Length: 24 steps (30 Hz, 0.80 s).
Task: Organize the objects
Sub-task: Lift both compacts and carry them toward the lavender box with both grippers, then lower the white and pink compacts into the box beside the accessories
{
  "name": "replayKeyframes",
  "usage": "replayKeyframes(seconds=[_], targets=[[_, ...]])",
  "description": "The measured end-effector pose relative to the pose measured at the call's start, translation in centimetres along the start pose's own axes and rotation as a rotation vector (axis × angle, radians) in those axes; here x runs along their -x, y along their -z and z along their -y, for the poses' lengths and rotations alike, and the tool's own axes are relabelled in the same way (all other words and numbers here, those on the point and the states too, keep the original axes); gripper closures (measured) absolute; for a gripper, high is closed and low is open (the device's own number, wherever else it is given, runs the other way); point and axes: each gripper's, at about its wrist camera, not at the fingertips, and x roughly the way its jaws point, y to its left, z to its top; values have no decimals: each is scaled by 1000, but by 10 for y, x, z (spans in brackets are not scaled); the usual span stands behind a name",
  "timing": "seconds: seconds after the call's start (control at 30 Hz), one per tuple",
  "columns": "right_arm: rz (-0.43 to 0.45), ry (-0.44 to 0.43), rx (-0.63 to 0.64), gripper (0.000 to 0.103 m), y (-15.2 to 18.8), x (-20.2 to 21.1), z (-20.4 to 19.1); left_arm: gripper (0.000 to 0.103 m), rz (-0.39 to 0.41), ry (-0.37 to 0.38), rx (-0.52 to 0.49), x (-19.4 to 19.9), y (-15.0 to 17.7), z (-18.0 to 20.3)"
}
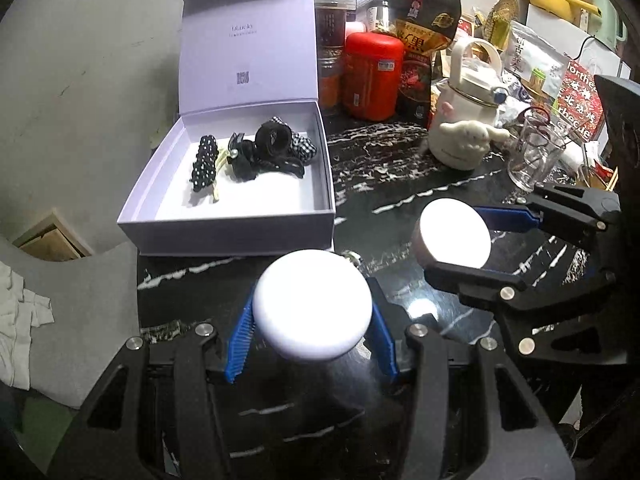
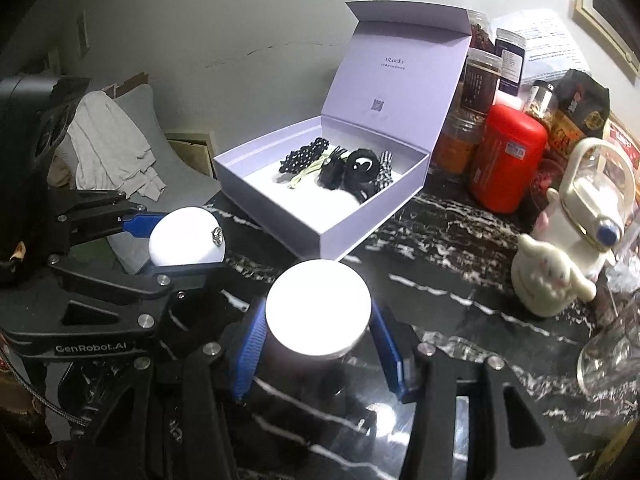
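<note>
An open lilac box (image 1: pixel 224 232) (image 2: pixel 276 220) sits at the left edge of the black marble table (image 1: pixel 400 168), its lid upright. Black hair clips and scrunchies (image 1: pixel 256 152) (image 2: pixel 340 168) lie inside it. My left gripper (image 1: pixel 311 292) (image 2: pixel 180 240) is shut on a round white domed case (image 1: pixel 312 320) (image 2: pixel 180 232) with a small metal clasp, just in front of the box. My right gripper (image 2: pixel 318 308) (image 1: pixel 460 240) is shut on a white-lidded jar (image 2: pixel 318 300) (image 1: pixel 456 232), to the right of the left one. Both are held above the tabletop.
Behind and right of the box stand a red canister (image 1: pixel 374 76) (image 2: pixel 508 164), several spice jars (image 1: pixel 330 28) and snack bags. A white kettle-shaped bottle with a plush figure (image 1: pixel 468 120) (image 2: pixel 560 276) and a clear glass cup (image 1: pixel 536 152) stand at the right. A grey chair with cloth (image 2: pixel 112 148) stands left of the table.
</note>
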Motion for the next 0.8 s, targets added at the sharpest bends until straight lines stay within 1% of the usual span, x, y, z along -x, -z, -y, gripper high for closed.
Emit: replayKeyframes(seconds=[0.17,0.5,0.67,0.8], targets=[[4,19,2,50,-16,-9,10,54,12,5,11,-8,-17,-5],[40,40,10,50,-48,-16,30,54,25,-15,19,-27,-52,-8],[50,34,16,50,-60,-20,36,54,28,-28,23,-34,-64,-11],[62,17,23,50,-70,-25,42,54,27,-57,16,-40,-74,-14]])
